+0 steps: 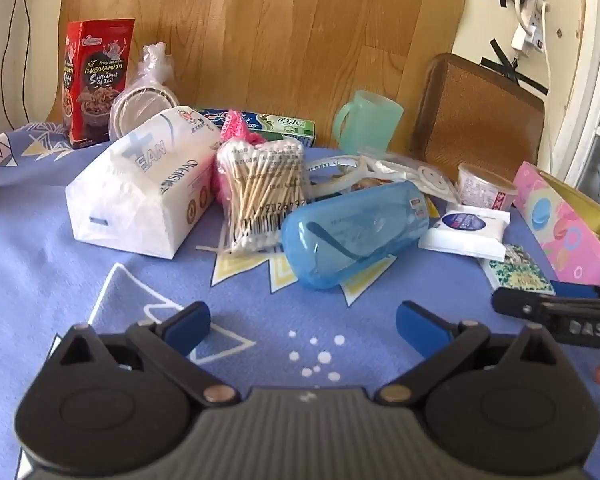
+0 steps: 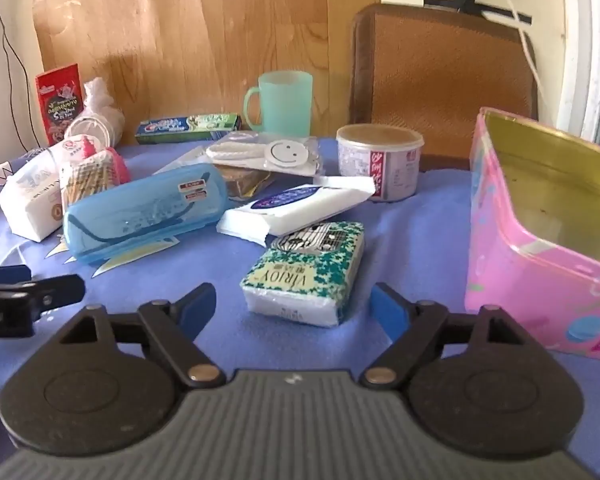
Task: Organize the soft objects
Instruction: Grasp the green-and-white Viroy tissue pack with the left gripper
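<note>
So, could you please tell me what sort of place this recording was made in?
Probably a home, at a cloth-covered table against a wall: toiletries like the toothpaste box and cotton swabs lie there, and a power strip hangs on the wall.

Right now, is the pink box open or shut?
Open. The pink box has no lid on top, and the right wrist view looks straight down onto its bare gold inside walls.

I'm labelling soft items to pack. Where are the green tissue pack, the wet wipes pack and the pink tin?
green tissue pack (image 2: 306, 270), right wrist view, top face.
wet wipes pack (image 2: 300, 206), right wrist view, top face.
pink tin (image 2: 540, 288), right wrist view, front wall.
</note>
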`<state>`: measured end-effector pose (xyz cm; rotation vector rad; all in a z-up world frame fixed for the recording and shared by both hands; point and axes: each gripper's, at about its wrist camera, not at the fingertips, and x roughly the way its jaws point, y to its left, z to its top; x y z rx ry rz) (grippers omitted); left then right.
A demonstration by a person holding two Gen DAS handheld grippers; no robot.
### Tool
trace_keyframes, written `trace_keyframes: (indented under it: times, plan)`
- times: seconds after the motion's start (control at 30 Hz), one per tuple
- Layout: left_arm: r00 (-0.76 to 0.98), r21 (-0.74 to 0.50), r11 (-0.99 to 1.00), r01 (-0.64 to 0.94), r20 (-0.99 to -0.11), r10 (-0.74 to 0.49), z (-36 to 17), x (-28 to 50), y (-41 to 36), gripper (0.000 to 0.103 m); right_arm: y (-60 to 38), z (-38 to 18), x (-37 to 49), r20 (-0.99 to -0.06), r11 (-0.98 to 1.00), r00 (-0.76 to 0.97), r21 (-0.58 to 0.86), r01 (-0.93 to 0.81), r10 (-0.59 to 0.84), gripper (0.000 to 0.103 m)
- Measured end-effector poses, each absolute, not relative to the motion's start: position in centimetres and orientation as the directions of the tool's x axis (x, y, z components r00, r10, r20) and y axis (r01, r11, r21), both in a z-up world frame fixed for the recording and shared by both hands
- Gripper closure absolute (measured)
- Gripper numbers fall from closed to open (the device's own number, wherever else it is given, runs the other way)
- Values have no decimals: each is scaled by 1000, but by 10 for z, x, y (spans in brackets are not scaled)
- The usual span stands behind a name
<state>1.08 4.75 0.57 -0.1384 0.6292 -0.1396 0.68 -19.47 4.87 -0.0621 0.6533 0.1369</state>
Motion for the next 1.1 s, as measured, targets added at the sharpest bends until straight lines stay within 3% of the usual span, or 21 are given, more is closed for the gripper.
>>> trace_keyframes:
  times: [0.3, 0.33, 0.47, 0.67, 0.9, 1.03, 1.1]
  plan:
    - [800, -201, 975, 99, -567, -198, 6, 12, 50, 0, -190, 42, 35, -637, 991, 767, -45, -126, 69, 13]
    - [800, -202, 974, 100, -566, -200, 6, 12, 51, 0, -189, 41, 36, -636, 990, 769, -53, -129, 66, 16]
    - [799, -207, 973, 101, -565, -203, 5, 13, 51, 0, -193, 39, 37, -607, 987, 792, -82, -139, 61, 42]
    - [799, -215, 971, 106, -563, -212, 5, 12, 52, 0, -194, 45, 19, -592, 984, 803, -96, -151, 66, 50]
    - [781, -243, 957, 161, -561, -274, 7, 13, 53, 1, -173, 48, -36, -553, 926, 806, -150, -347, 212, 46]
    - [728, -282, 927, 248, -577, -371, 12, 6, 38, 13, -166, 48, -52, -534, 902, 810, -181, -391, 244, 24]
    - [676, -327, 890, 317, -581, -454, 16, 4, 24, 18, -173, 48, -51, -543, 906, 802, -159, -391, 251, 23]
